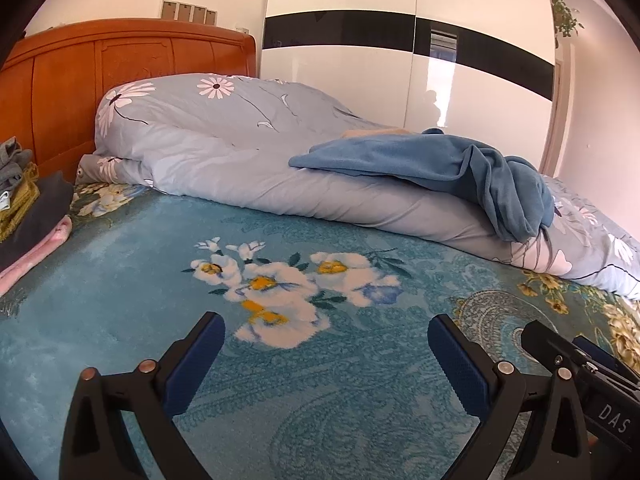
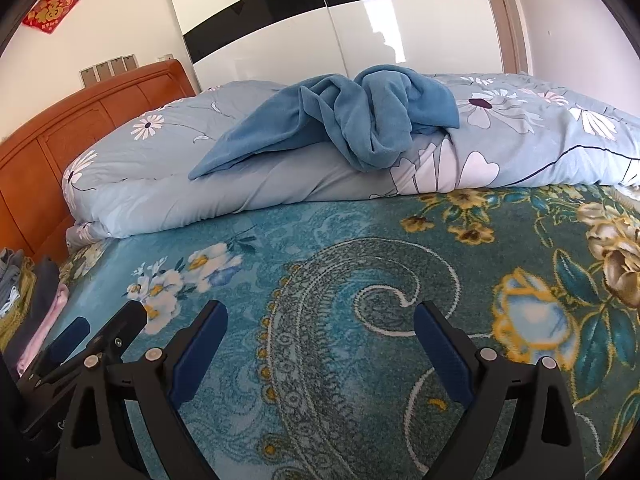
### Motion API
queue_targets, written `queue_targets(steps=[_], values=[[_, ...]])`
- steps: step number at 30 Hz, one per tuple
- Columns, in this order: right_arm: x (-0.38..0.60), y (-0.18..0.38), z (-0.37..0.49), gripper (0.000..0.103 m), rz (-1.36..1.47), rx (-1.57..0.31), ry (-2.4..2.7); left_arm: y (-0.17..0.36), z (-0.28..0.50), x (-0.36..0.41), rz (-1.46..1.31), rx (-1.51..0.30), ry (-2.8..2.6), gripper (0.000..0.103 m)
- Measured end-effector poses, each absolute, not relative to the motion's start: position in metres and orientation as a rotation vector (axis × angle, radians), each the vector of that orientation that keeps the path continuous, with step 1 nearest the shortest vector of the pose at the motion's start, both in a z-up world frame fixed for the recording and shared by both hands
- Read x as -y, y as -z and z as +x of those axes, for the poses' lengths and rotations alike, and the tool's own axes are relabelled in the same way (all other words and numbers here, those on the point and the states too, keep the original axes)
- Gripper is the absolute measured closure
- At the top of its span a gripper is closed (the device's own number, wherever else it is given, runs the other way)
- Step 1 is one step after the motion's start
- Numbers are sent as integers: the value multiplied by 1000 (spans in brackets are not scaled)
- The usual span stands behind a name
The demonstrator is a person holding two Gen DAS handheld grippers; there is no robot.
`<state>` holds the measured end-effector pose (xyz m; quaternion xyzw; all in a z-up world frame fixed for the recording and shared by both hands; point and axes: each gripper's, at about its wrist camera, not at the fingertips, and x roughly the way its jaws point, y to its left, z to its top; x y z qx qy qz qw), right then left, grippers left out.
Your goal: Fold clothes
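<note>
Count: one blue fleece garment, one floral duvet, one stack of folded clothes at 9 o'clock.
Garment: crumpled, bunched up on the rolled duvet, 12 o'clock on the bed.
Left gripper: jaws wide apart, holding nothing.
Right gripper: same deal, jaws spread, nothing between them.

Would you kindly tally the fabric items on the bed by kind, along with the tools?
Crumpled blue garment: 1
Floral duvet: 1
Teal floral blanket covering the bed: 1
Pile of folded clothes by the headboard: 1 (number of pieces unclear)
Tools: 2, left tool and right tool, both open and empty
Total: 6
</note>
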<state>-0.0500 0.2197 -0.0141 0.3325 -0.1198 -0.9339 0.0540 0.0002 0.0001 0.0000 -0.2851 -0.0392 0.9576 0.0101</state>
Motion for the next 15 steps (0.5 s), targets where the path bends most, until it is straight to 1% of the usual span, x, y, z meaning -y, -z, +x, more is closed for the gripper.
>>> queue_targets(steps=[4, 7, 8, 15], values=[[-217, 13, -52, 8, 989, 328, 2847, 0, 3, -1, -897, 148, -2989, 0], [-215, 13, -49, 8, 976, 322, 2854, 0, 5, 7, -889, 207, -2973, 0], [-214, 13, -47, 8, 972, 320, 2855, -1, 5, 3, -888, 182, -2984, 0], [-217, 8, -47, 8, 955, 329, 2844, -3, 10, 5, -840, 173, -3020, 0]])
